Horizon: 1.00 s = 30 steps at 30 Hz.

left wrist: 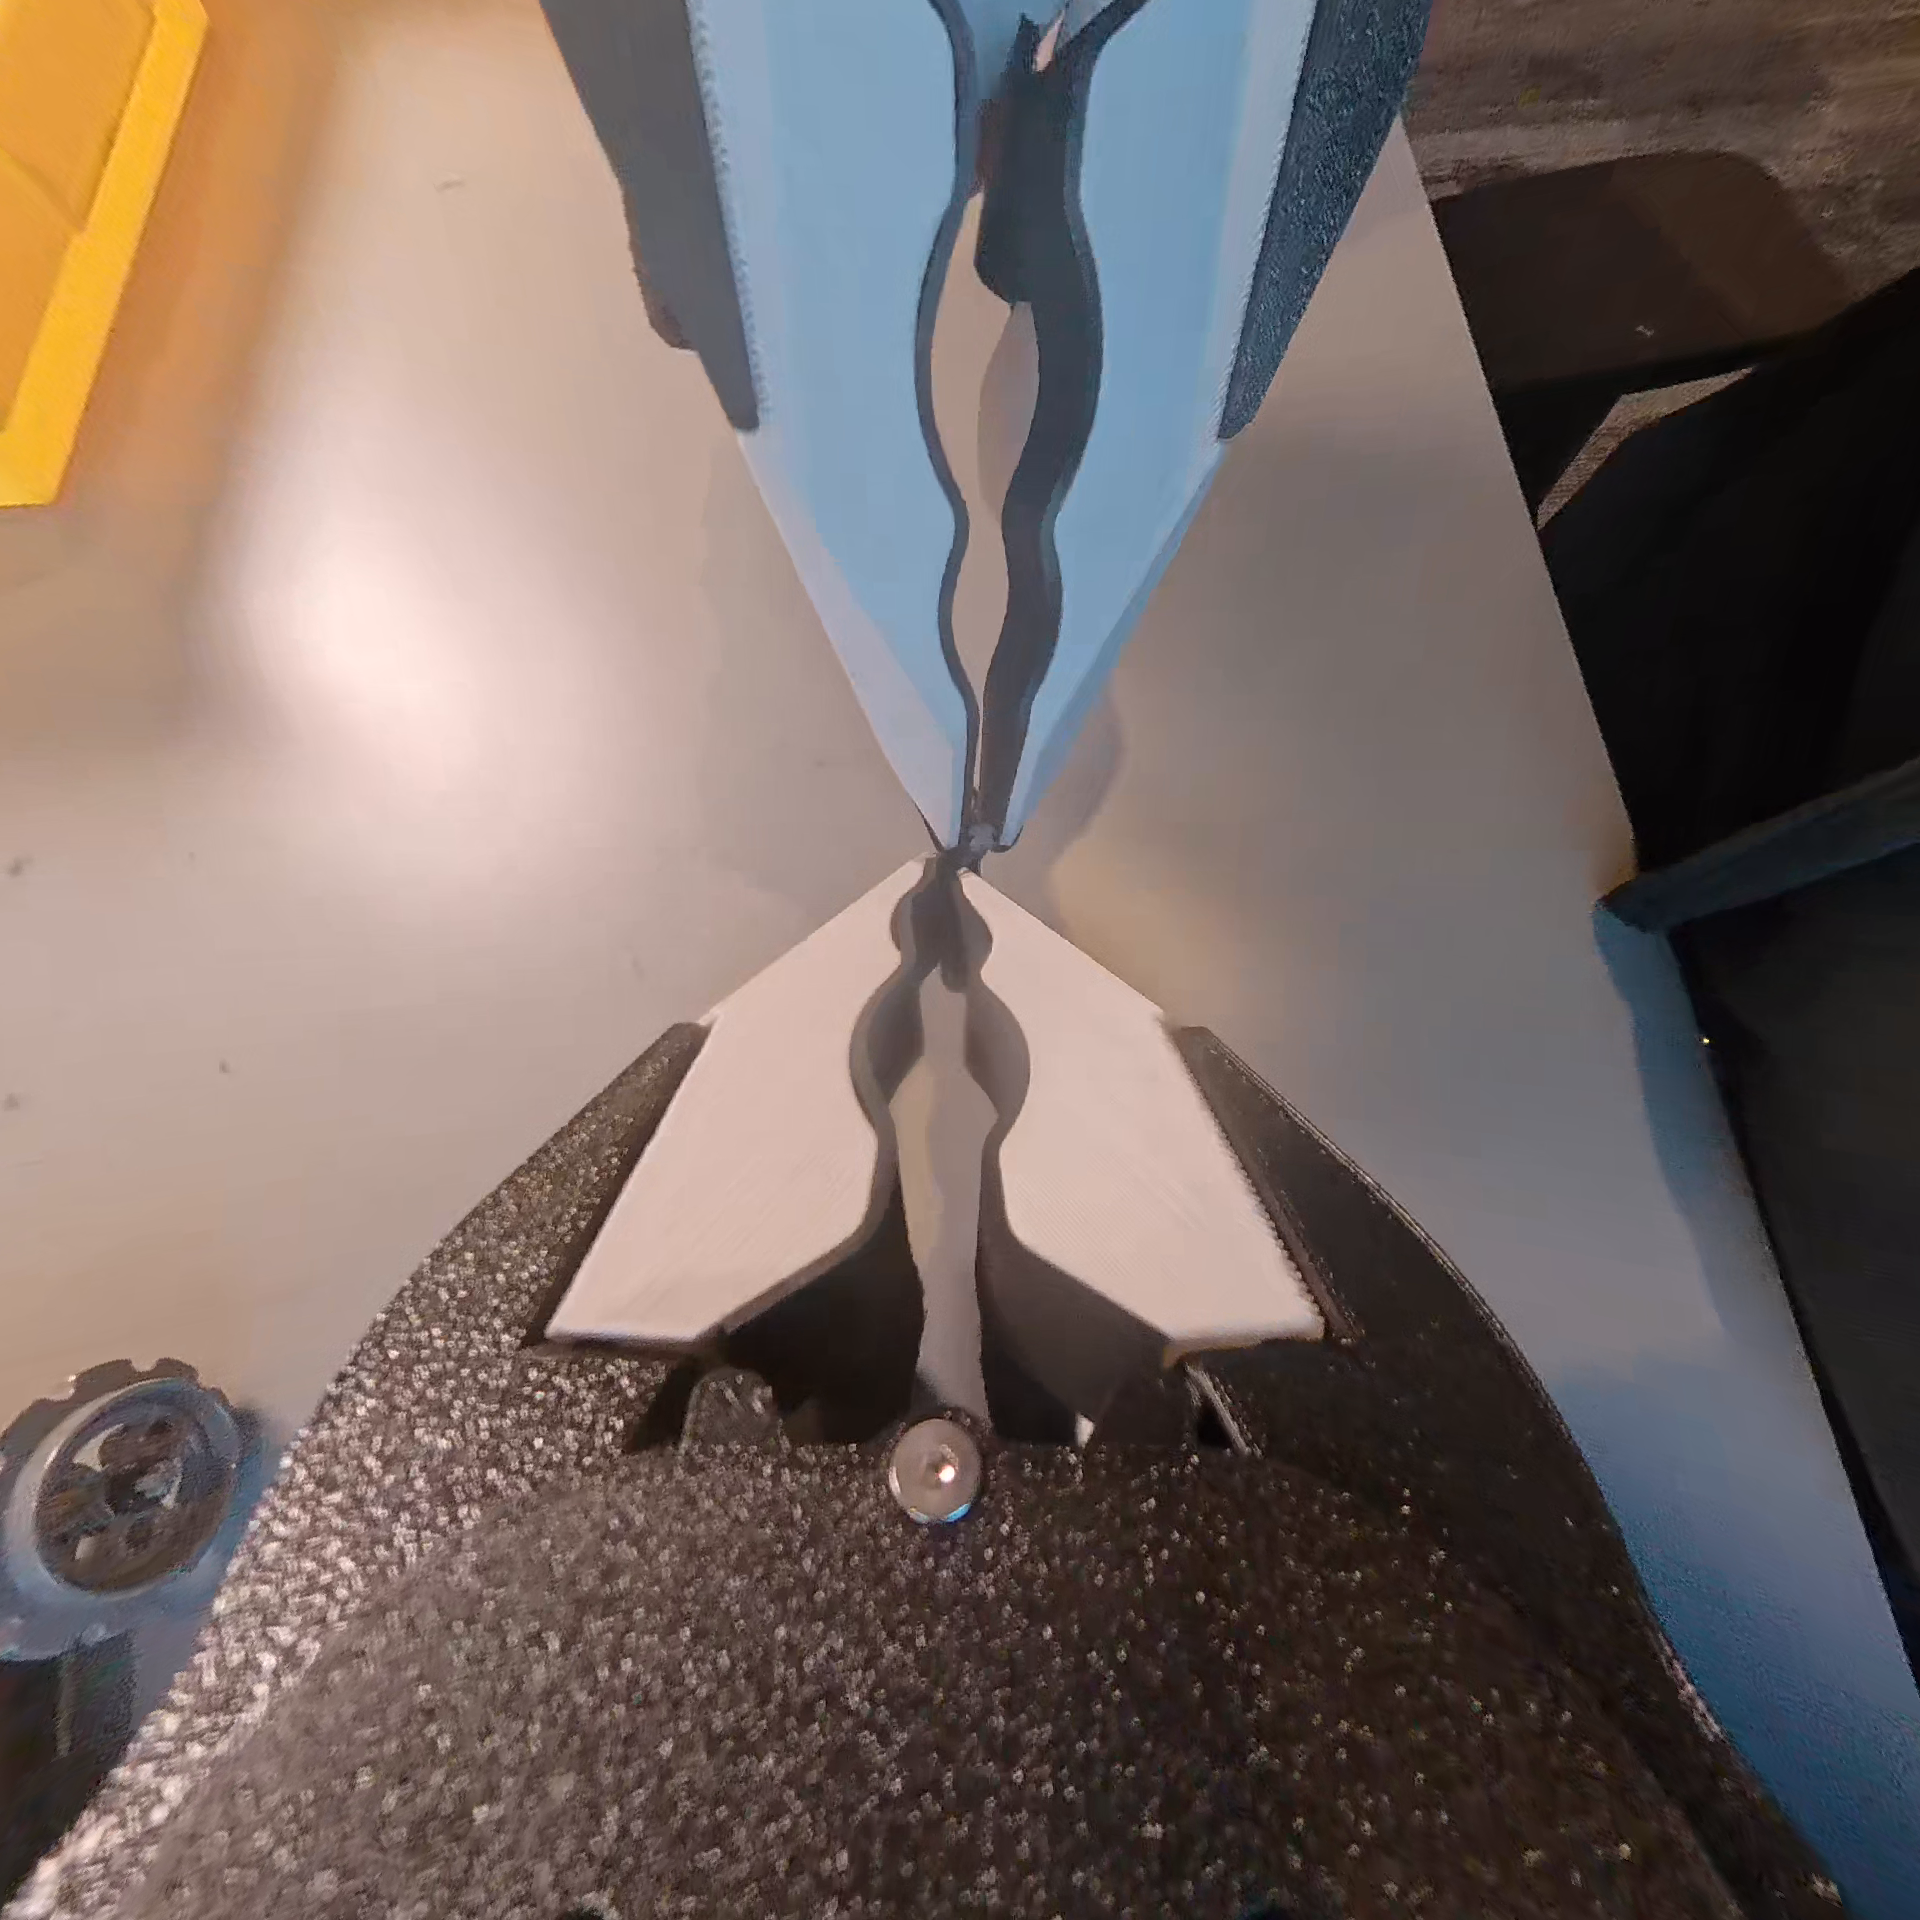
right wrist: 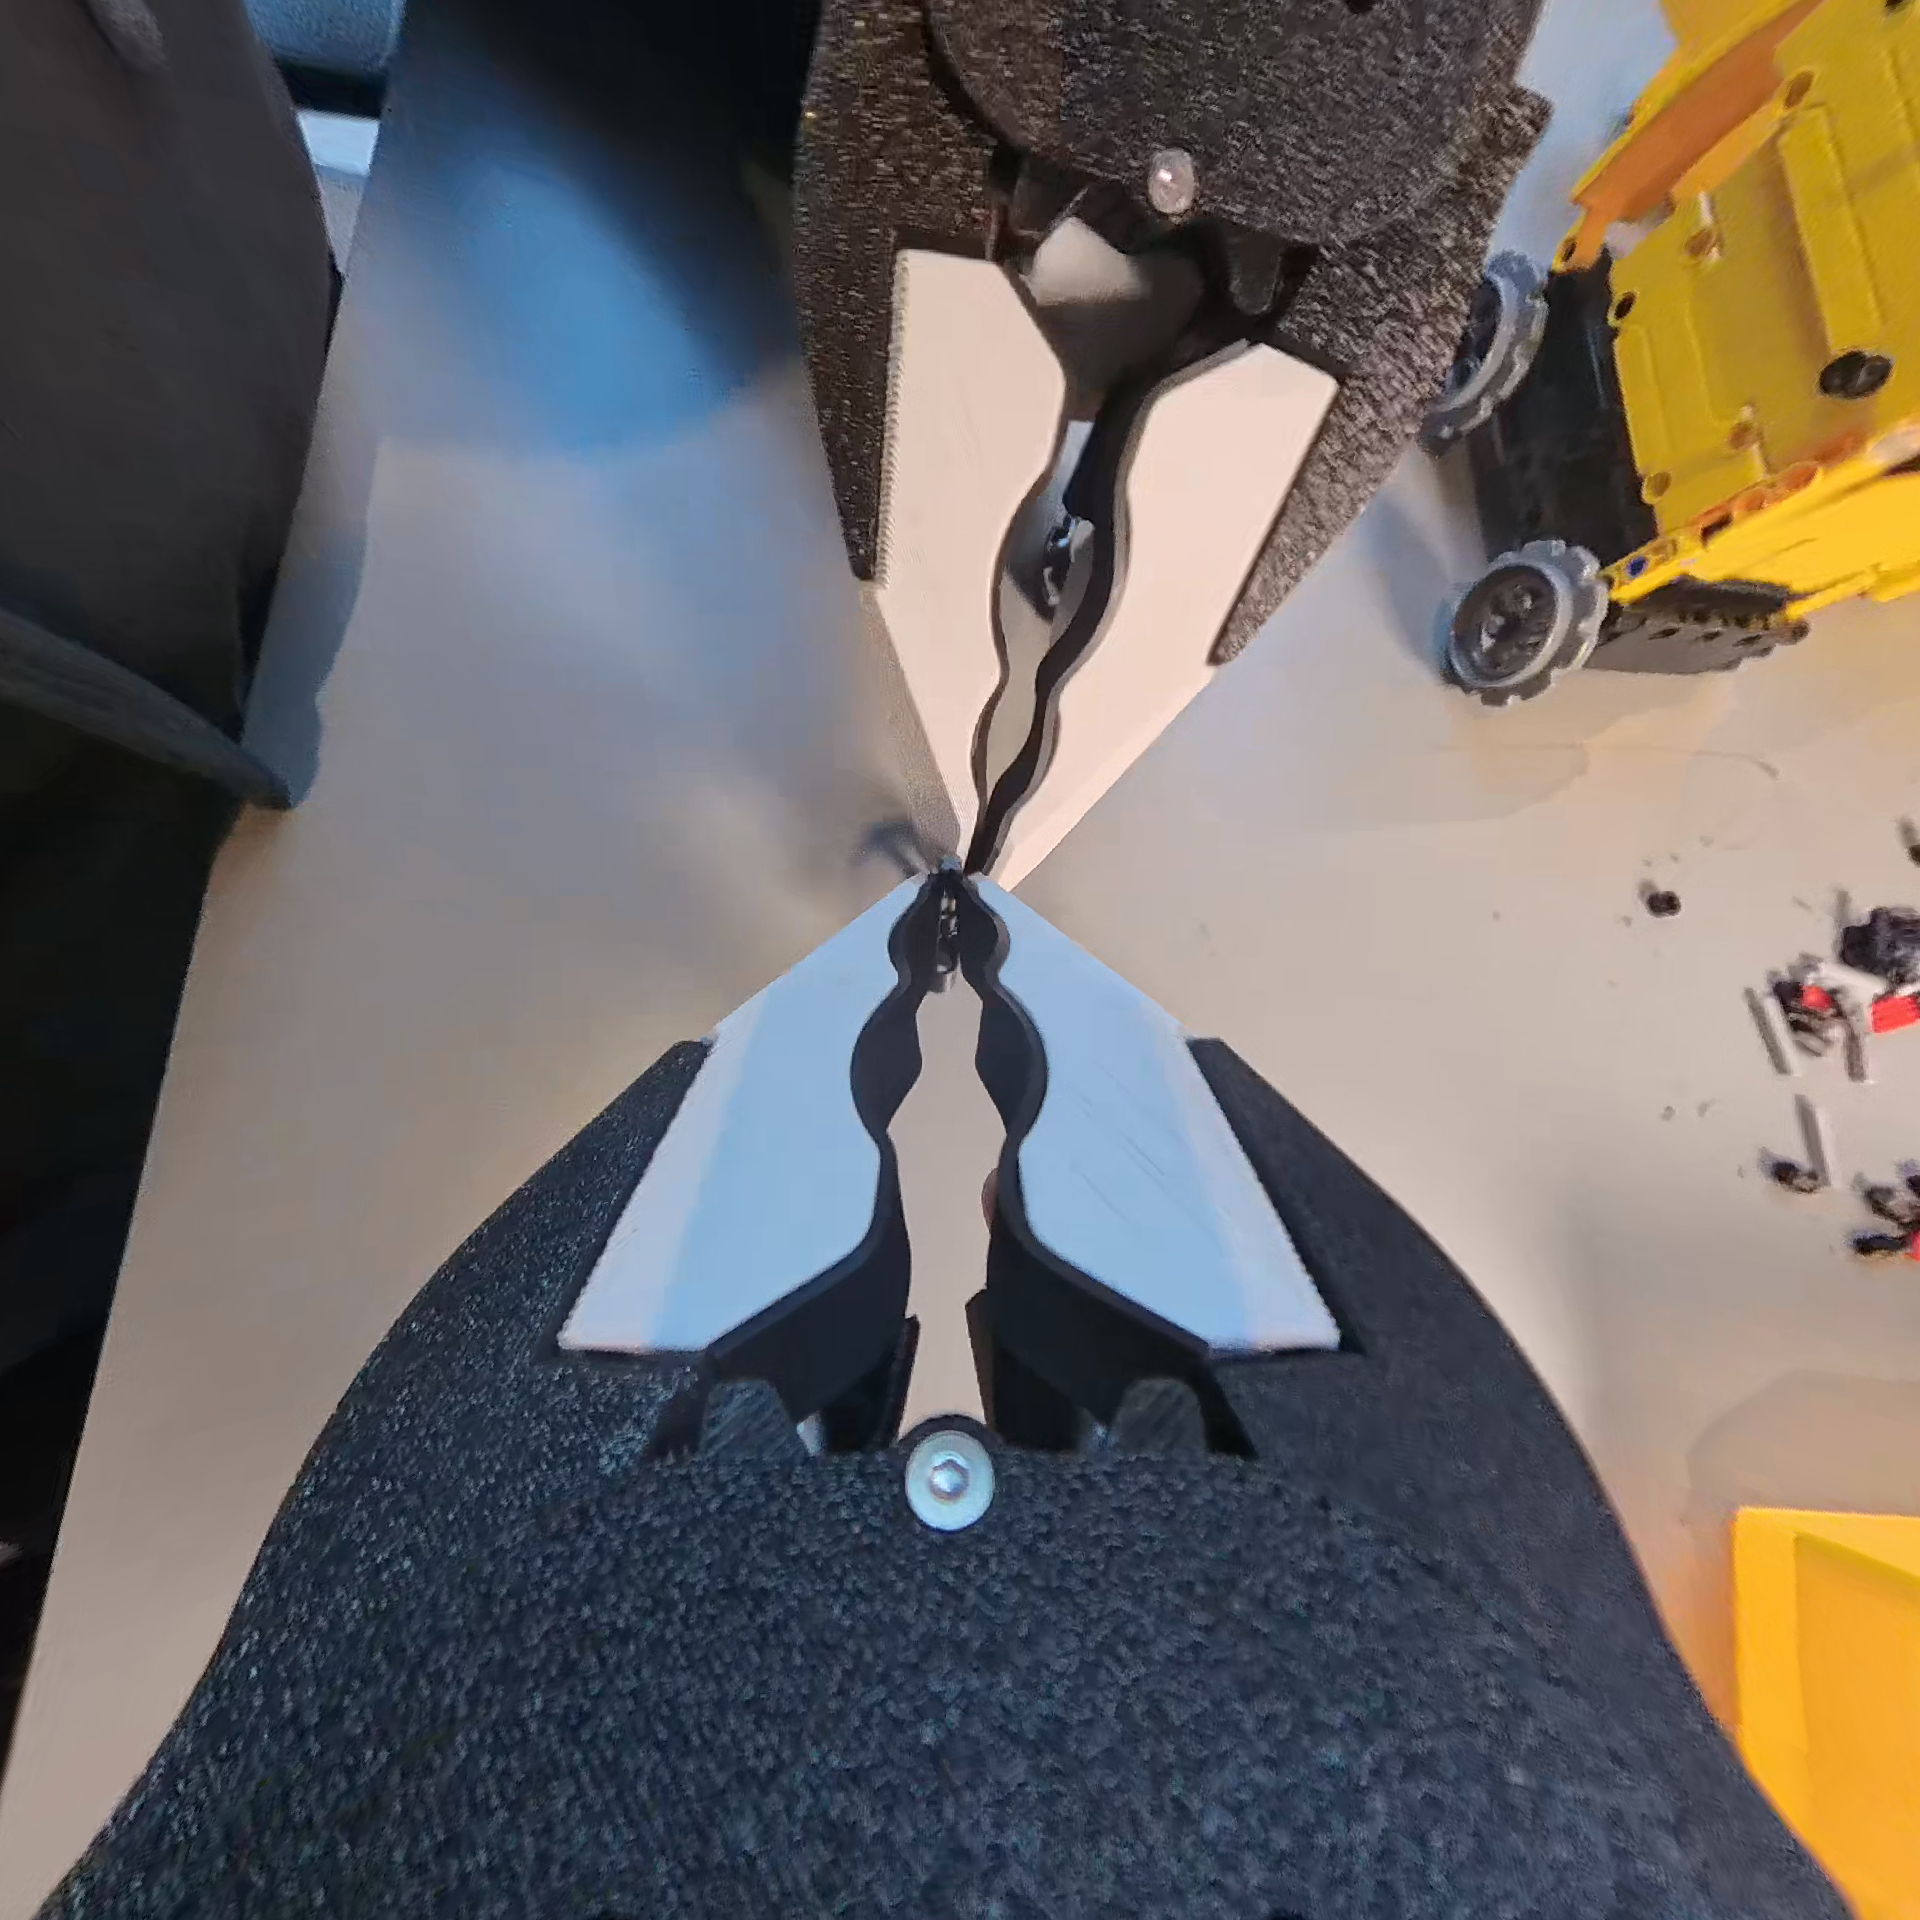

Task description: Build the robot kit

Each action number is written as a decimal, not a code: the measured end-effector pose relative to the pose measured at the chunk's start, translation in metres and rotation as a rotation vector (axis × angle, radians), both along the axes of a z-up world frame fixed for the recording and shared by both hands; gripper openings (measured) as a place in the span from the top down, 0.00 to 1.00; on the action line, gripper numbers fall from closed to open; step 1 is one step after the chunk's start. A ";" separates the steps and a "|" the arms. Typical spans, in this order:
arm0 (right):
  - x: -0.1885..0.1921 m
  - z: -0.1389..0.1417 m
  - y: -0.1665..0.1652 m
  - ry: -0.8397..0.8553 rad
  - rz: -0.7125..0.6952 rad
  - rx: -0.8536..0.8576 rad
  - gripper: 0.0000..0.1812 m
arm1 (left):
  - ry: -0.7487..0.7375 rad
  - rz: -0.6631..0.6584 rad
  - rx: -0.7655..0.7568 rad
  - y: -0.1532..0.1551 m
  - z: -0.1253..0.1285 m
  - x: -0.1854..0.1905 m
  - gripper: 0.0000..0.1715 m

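Observation:
My two grippers meet tip to tip over a pale table (left wrist: pixel 312 831). In the left wrist view my left gripper (left wrist: pixel 951 881) reaches up from below and is shut. My right gripper (left wrist: pixel 982 829) comes down from above and is also shut. A tiny dark part (left wrist: pixel 971 844) is pinched where the tips meet. In the right wrist view my right gripper (right wrist: pixel 948 885) is below and my left gripper (right wrist: pixel 972 856) above. The small dark part (right wrist: pixel 945 920) shows between the right gripper's tips. Its shape is too small to make out.
A yellow toy vehicle (right wrist: pixel 1745 343) with grey wheels (right wrist: pixel 1512 623) lies at the upper right. Several small loose parts (right wrist: pixel 1849 997) lie to the right, with a yellow tray (right wrist: pixel 1829 1714) below them. Another yellow tray (left wrist: pixel 83 260) and a grey wheel (left wrist: pixel 114 1496) lie left. Past the table edge is a dark seat (right wrist: pixel 135 416). Left and right tips are no more than a few centimetres apart. The dark seat (right wrist: pixel 135 416) is about 15 cm from both grippers' fingertips.

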State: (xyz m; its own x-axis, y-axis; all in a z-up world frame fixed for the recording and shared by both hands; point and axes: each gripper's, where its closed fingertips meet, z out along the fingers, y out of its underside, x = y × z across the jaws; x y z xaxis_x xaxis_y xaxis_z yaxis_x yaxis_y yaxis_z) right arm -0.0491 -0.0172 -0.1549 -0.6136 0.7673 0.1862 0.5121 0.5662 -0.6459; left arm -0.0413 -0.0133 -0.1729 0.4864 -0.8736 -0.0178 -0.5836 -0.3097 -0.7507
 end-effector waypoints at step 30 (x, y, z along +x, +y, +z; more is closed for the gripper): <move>-0.006 0.029 0.017 0.053 -0.259 -0.718 0.98 | -0.407 0.057 -0.084 0.010 0.044 -0.003 0.97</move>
State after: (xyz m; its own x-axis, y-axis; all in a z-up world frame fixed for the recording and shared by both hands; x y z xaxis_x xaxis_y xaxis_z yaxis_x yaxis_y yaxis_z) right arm -0.0555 -0.0001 -0.1262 -0.4019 0.8292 -0.3885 0.5297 -0.1356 -0.8373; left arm -0.0448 -0.0029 -0.1285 0.4865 -0.8354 0.2559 -0.2252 -0.4029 -0.8871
